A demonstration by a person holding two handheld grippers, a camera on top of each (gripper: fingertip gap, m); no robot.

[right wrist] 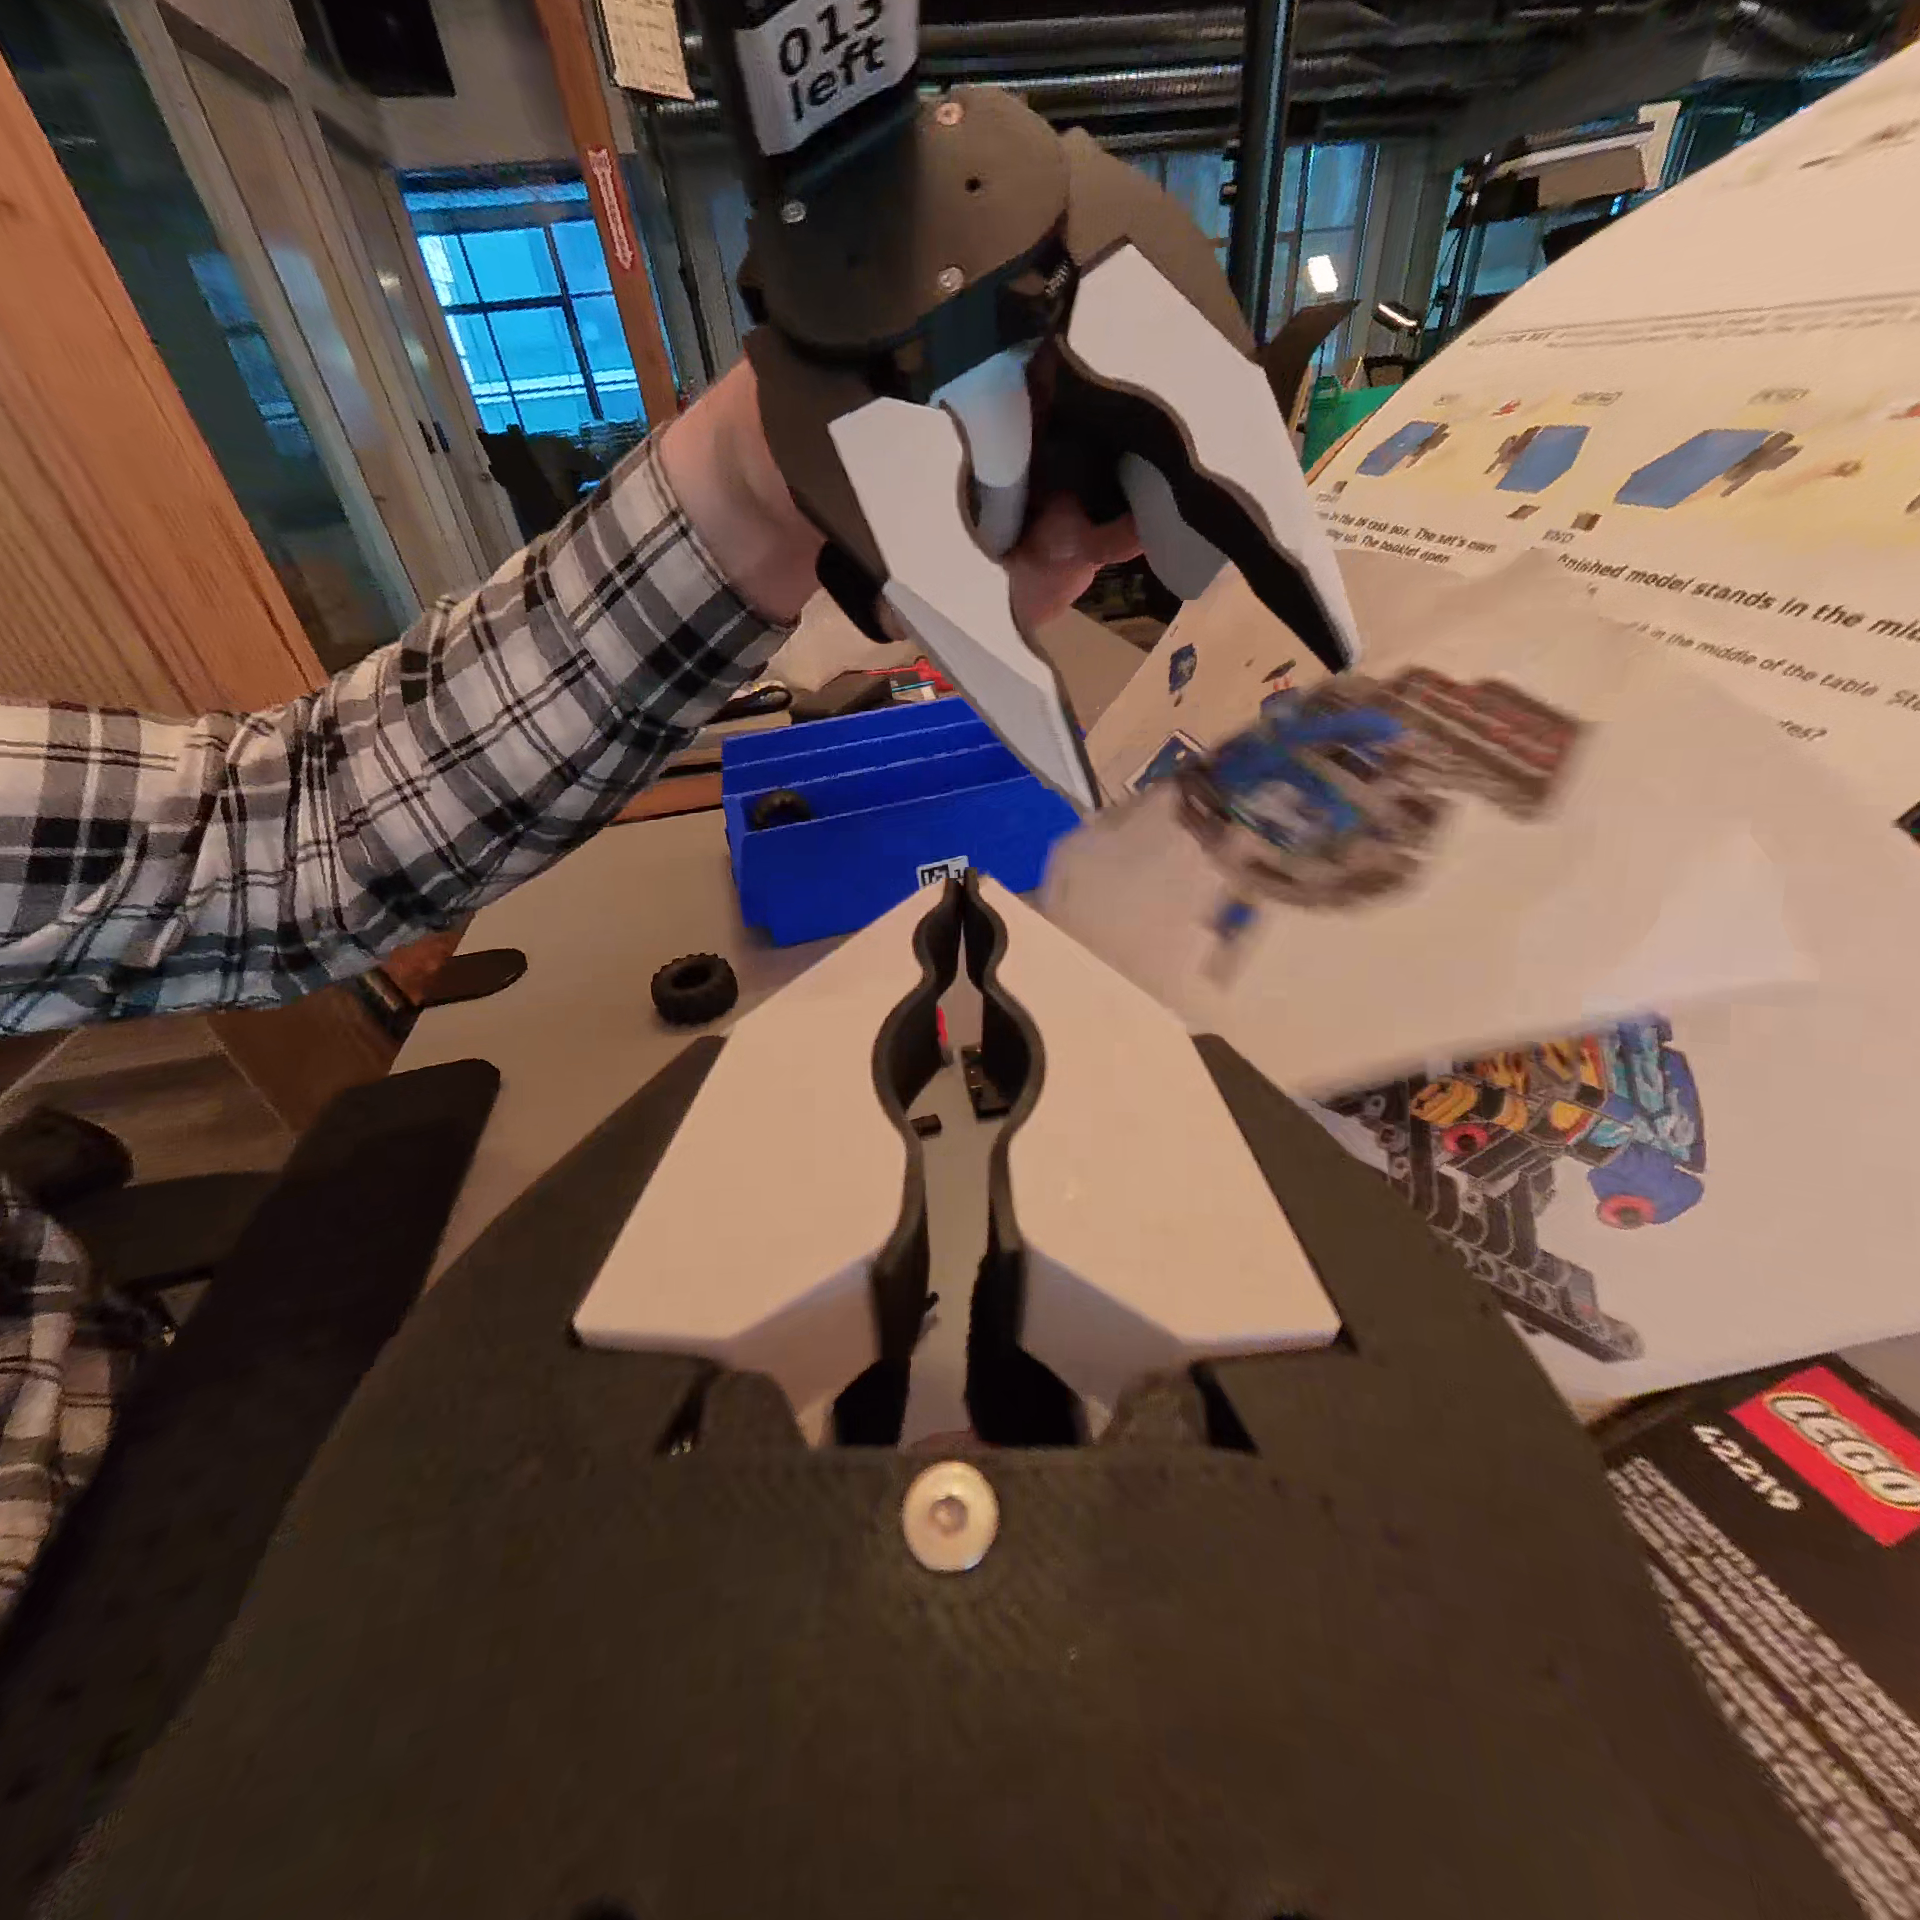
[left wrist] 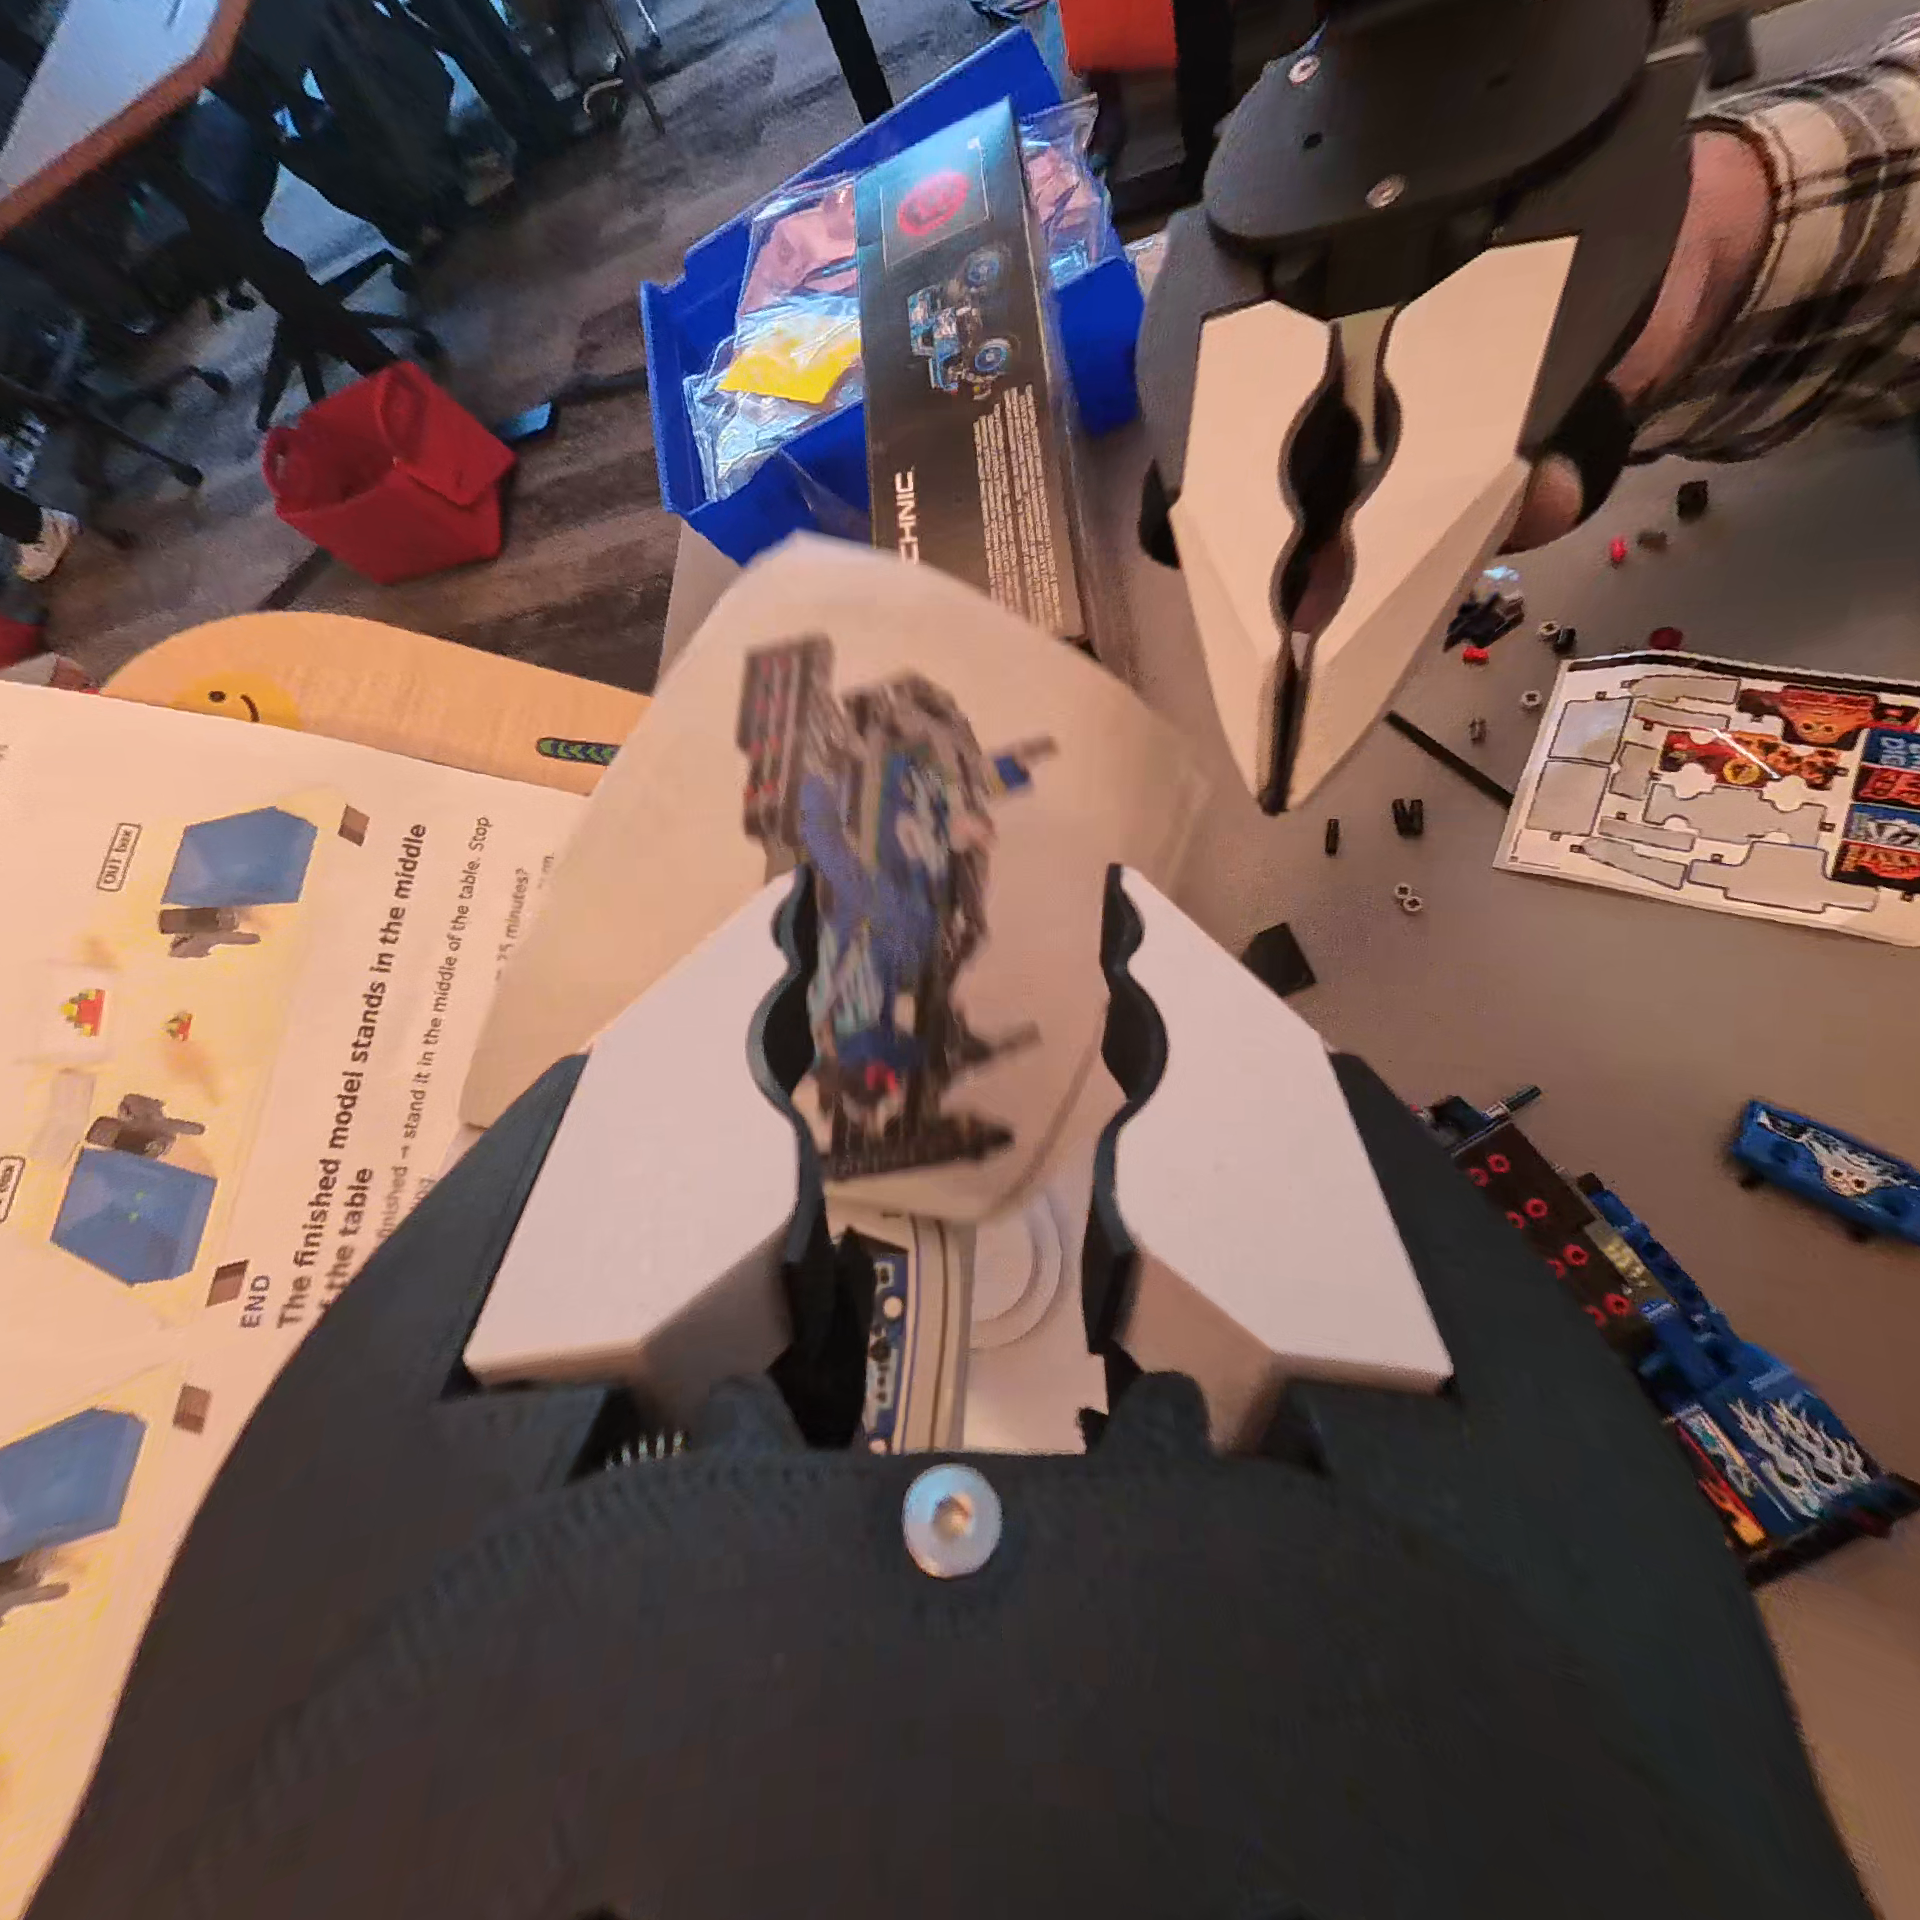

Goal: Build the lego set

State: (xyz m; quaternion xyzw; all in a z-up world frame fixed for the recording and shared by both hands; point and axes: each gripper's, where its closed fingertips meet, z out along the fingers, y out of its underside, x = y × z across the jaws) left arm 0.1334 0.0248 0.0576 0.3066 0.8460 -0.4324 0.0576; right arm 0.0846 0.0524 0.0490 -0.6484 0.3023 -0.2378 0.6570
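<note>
The instruction booklet's loose page [left wrist: 904,665], printed with a blue and black vehicle, curls up blurred between the fingers of my left gripper [left wrist: 956,883], which is open. In the right wrist view the same page [right wrist: 1455,883] lies between the spread tips of the left gripper [right wrist: 1216,727]. My right gripper [right wrist: 961,883] is shut and empty; in the left wrist view it [left wrist: 1278,800] hangs tip-down just right of the page. A partly built blue and black model [left wrist: 1662,1340] lies on the grey table at right, with a blue stickered panel [left wrist: 1829,1169] beside it.
A blue bin [left wrist: 727,312] holds bags and the black set box [left wrist: 956,364]. A sticker sheet [left wrist: 1714,790] and small loose pieces [left wrist: 1403,821] lie at right. A large printed sheet [left wrist: 312,935] lies left. A tyre [right wrist: 694,989] sits near another blue bin [right wrist: 883,821].
</note>
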